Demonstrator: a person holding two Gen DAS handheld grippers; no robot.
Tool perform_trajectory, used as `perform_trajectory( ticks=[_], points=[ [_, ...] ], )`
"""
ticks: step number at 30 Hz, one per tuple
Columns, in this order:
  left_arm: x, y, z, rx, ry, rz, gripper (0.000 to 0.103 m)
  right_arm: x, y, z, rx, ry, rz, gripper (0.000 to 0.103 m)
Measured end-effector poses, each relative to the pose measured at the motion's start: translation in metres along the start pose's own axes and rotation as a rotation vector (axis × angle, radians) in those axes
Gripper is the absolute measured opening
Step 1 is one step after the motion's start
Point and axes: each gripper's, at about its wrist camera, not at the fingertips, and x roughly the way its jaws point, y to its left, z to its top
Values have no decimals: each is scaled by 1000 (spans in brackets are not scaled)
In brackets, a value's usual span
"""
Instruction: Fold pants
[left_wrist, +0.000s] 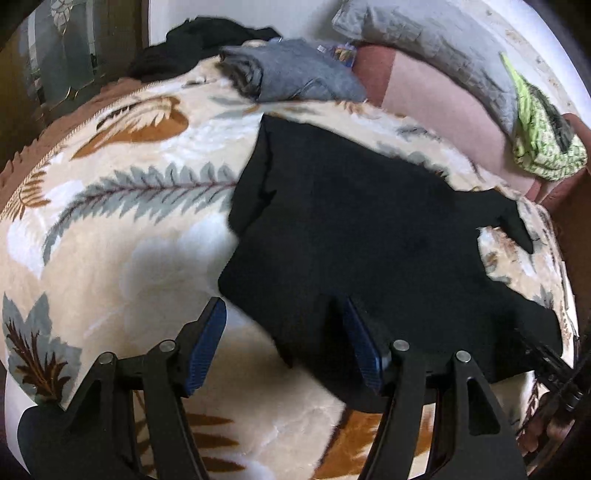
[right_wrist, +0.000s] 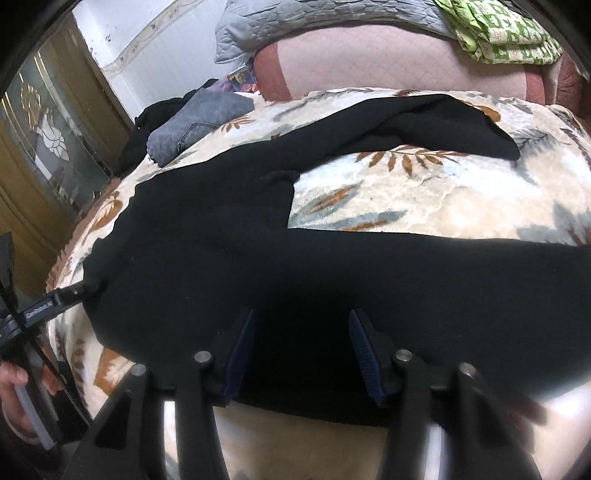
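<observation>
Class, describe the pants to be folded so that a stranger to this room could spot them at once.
Start at the bed, covered by a cream blanket printed with leaves. Spread flat across it, nearest the two grippers, lie the black pants, their legs parted in a V. The folded grey jeans and the dark heap sit at the far edge; only the pants lie spread out.

Both cameras ride low and close over the bed, each looking forward between its own fingers toward the headboard (right_wrist: 388, 59). The left one sits near the waist end of the black pants (left_wrist: 351, 229), the right over a leg; both share the pants and leaf-patterned blanket (left_wrist: 129, 229)
</observation>
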Motion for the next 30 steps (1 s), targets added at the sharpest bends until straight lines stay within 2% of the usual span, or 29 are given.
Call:
perform_trajectory(
  ticks=[4,9,10,12,15,19,24,26,28,30],
  points=[
    [3,4,-1,3,14,-16,65,-5,3,12,-33,-27,48,57],
    [-9,0,12,74,-10,-34,66,-2,7,46,-99,-49,29,58],
    [-12,1,21,86,-19,-55,76,1,9,56,-120,-52,25,58],
    [-13,2,34,100,-28,-89,87,6,13,76,-158,-49,27,58],
    [-9,-1,63,143,-24,-154,87,18,23,107,-236,-44,45,58],
    [18,-17,103,264,20,-182,87,51,42,147,-357,-4,81,71],
    [55,-40,145,437,34,-183,87,96,58,170,-504,77,106,72],
    [73,-49,159,516,72,-184,87,116,62,178,-551,109,111,75],
    [89,-56,171,590,90,-166,87,128,62,183,-578,126,127,77],
    [102,-60,178,651,116,-179,87,141,60,189,-587,151,162,78]
  ],
)
